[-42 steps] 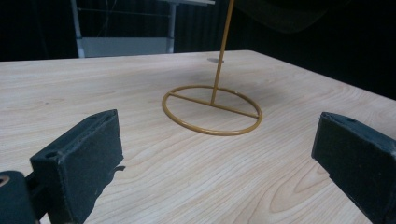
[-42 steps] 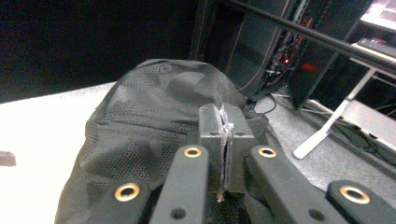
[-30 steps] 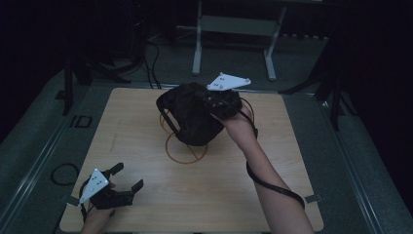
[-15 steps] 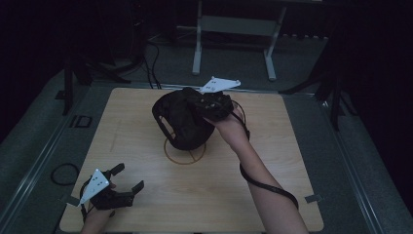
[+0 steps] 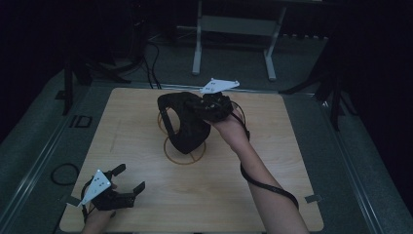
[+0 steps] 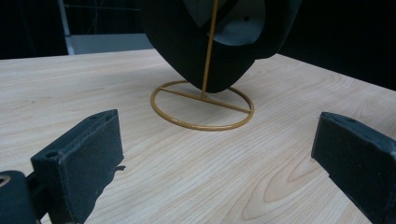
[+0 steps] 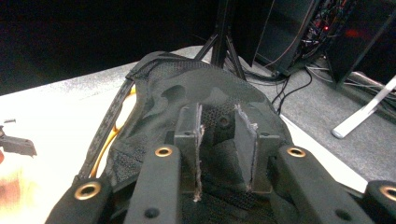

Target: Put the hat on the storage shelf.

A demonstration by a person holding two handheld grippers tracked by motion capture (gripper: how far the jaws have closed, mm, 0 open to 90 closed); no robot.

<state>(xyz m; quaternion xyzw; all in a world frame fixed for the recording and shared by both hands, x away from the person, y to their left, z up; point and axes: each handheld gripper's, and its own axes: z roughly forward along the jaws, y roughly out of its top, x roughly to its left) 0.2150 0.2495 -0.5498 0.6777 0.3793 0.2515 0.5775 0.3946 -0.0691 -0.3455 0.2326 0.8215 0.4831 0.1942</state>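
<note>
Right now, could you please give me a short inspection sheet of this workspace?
Surface: light wooden table, bare apart from the items below.
Job's things: black cap hangs over a gold wire stand; its ring base lies flat on the table.
Clutter: nothing seen.
Grippers: right tongs are at the cap's top, jaws close together with black mesh fabric between them, so apparently pinching it. Left tongs rest near the table's front left corner, jaws wide apart, holding nothing.
Cables: a black cable loops under the right forearm; another coil lies on the floor, left of the table.
Surroundings: dark room, grey carpet, a white metal frame beyond the table.
</note>
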